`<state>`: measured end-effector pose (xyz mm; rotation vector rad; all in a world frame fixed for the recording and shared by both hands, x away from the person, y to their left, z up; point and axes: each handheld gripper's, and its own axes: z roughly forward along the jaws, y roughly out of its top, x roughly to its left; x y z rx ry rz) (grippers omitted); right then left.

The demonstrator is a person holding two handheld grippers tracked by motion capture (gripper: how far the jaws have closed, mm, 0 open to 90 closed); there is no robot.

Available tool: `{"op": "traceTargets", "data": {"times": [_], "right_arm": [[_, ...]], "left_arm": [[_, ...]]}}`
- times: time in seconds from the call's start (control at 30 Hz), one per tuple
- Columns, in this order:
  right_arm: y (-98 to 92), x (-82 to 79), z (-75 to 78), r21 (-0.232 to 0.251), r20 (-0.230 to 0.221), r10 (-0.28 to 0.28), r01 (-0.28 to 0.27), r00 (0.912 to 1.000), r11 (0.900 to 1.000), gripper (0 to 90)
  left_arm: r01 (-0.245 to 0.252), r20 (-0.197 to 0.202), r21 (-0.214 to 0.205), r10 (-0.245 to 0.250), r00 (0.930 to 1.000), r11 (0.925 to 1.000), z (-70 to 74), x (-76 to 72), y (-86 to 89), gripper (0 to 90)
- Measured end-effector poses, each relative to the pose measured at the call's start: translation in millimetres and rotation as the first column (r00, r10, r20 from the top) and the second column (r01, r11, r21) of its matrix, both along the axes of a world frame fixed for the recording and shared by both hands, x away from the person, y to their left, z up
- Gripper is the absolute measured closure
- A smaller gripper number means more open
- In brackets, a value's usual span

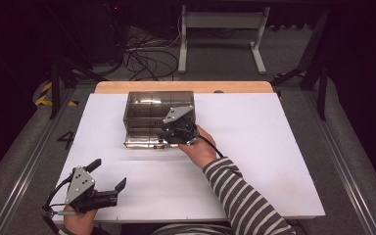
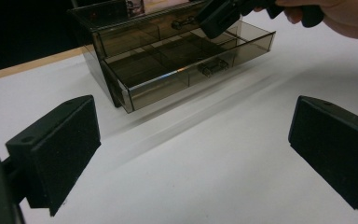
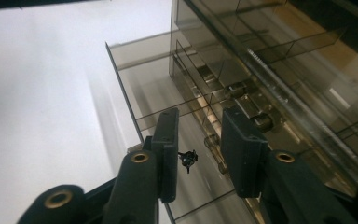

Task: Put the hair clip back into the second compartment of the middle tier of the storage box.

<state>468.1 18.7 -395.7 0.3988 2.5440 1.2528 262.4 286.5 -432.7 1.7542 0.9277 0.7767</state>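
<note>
A smoky transparent drawer box [image 1: 147, 105] stands at the back middle of the white board; its lower drawer [image 2: 168, 79] is pulled out. My right gripper [image 1: 178, 129] hangs over that open drawer with its tips pointing down into it. In the right gripper view the jaws [image 3: 200, 121] stand a little apart with no pad pressing on anything. A tiny black part [image 3: 187, 160] lies below the gap, inside a drawer compartment. My left gripper [image 1: 110, 172] rests at the board's near left corner, wide open and holding nothing [image 2: 191, 144].
The white board [image 1: 274, 161] has free room to the right of the box and in front of it. A wooden strip [image 1: 127, 87] runs along its back edge. Beyond the table are floor cables [image 1: 147, 54] and a white stand [image 1: 220, 24].
</note>
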Motion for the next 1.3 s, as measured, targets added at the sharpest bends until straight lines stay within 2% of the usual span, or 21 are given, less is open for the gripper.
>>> {"op": "traceTargets", "data": {"times": [0.27,0.63,0.8,1.0,1.3], "right_arm": [[-10.7,-5.2,9.6,0.022,-0.008,0.004,-0.004,1.0000,0.9998,59.1],[-25.3,-12.6,19.5,0.053,0.017,0.000,-0.001,0.9999,0.9986,45.0],[-41.6,-19.1,28.0,0.097,0.031,-0.014,0.011,0.9994,0.9953,33.0],[-65.0,-27.7,37.1,0.149,0.041,-0.024,0.018,0.9989,0.9886,22.7],[-99.2,-37.7,43.5,0.202,0.055,-0.054,0.042,0.9970,0.9785,13.8]], "left_arm": [[-0.001,0.000,0.002,0.001,1.0000,1.0000,0.0,-0.3,-0.1,2.9],[-0.003,0.001,0.000,0.003,1.0000,1.0000,0.1,-0.2,0.7,2.9],[-0.003,0.000,-0.002,0.003,1.0000,1.0000,0.1,0.0,0.8,2.8],[-0.002,0.000,0.002,0.002,1.0000,1.0000,0.3,0.3,0.0,2.9],[-0.003,-0.001,0.001,0.003,1.0000,1.0000,0.2,0.7,-0.1,2.9]]}}
